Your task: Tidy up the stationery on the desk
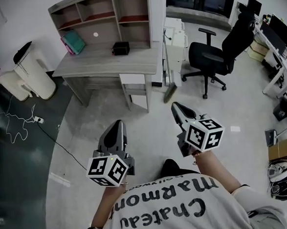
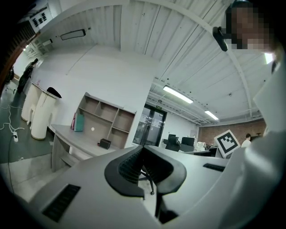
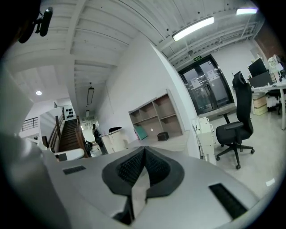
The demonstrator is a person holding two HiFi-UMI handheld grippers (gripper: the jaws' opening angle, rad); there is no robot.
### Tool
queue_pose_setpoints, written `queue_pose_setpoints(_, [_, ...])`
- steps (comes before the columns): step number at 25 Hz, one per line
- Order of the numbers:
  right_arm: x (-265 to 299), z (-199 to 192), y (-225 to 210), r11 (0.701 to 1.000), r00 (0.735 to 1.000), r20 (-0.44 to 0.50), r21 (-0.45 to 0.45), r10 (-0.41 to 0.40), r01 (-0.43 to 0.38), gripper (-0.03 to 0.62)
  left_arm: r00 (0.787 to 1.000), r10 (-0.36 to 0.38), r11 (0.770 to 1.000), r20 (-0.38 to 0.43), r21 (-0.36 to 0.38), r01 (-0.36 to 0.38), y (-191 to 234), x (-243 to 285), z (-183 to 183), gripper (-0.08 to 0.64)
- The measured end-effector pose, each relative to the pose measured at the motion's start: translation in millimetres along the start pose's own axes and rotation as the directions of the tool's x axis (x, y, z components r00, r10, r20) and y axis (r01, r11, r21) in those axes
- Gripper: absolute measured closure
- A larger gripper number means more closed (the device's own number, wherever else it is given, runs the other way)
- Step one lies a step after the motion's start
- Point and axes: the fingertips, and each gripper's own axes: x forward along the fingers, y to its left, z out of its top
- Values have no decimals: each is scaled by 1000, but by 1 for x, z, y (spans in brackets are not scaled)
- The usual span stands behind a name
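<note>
step in hand: likely the walk up to the desk; no tidying has begun and nothing is picked up.
left gripper: jaws closed tip to tip with nothing between them, held level in front of the person and pointing toward the desk.
right gripper: jaws shut and empty too, tipped a little downward, well apart from the left one.
desk: far ahead across open floor, out of reach of both grippers.
stationery: a black box sits mid-desk near the foot of the shelf unit; teal and pink folders lean at the desk's left end. anything smaller is too small to tell from here.
doing it well: get close and square to the desk's front edge before opening either jaw. keep the grippers level and apart so they don't knock together. pick a line between the black cable on the floor to the left and the office chair to the right. decide early which gripper takes the box and which the folders.
risk: opening or reaching too soon would only waste motion.
counts: two grippers, one desk, one shelf unit, one black box, what looks like two folders, one office chair nearby, two white bins left of the desk.
</note>
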Motion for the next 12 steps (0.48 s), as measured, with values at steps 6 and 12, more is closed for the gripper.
queue_pose_setpoints(6, [35,-1,-6,999,999,-35,40,23,-22,577,998,60,998,-24,-22,-60,30,22,-10,545])
queue_pose_setpoints(12, [68,-6,-23,998,997,-68,54,28,-25,577,997,64,997,-37,-39,-66,45,49,-17,545])
